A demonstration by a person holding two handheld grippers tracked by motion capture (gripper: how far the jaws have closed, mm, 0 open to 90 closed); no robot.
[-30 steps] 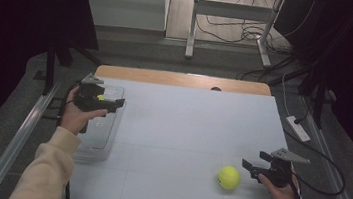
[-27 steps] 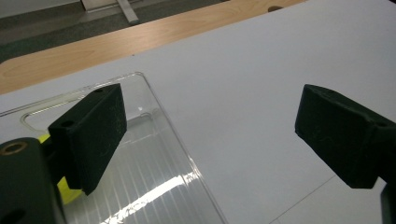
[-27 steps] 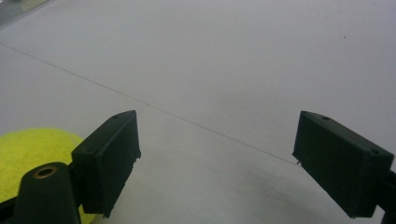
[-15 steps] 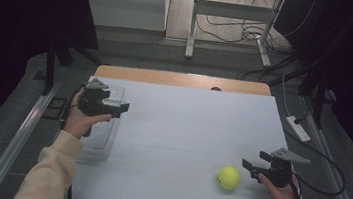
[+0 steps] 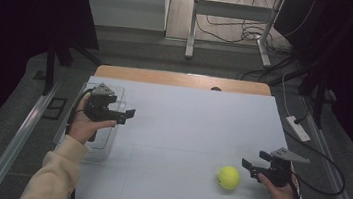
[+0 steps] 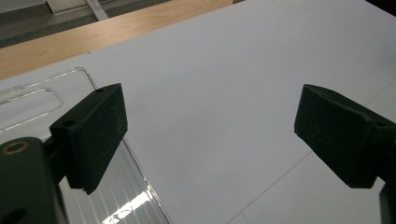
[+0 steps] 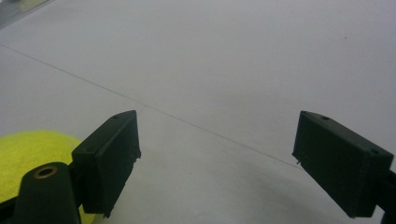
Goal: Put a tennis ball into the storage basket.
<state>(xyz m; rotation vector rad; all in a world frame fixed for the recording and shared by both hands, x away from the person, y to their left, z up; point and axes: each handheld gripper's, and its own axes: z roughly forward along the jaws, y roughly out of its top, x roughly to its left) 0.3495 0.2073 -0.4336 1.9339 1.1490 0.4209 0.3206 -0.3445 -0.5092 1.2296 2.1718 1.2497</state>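
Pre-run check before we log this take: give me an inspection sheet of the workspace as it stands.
Surface: white table top, wooden strip along the far edge.
Job's things: tennis ball on the table near the right gripper; clear plastic tray at the table's left edge.
Clutter: nothing seen.
Grippers: left gripper above the tray's inner edge, jaws open and empty; right gripper beside the ball, jaws open, apart from it.
Cables: one trailing from each gripper; more on the floor beyond.
Surroundings: power strip on the right floor, dark curtains.

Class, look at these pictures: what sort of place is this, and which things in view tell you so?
Probably a lab or test workshop: a bare white table with one tennis ball, loose cables on the floor behind, and dark curtains around it.
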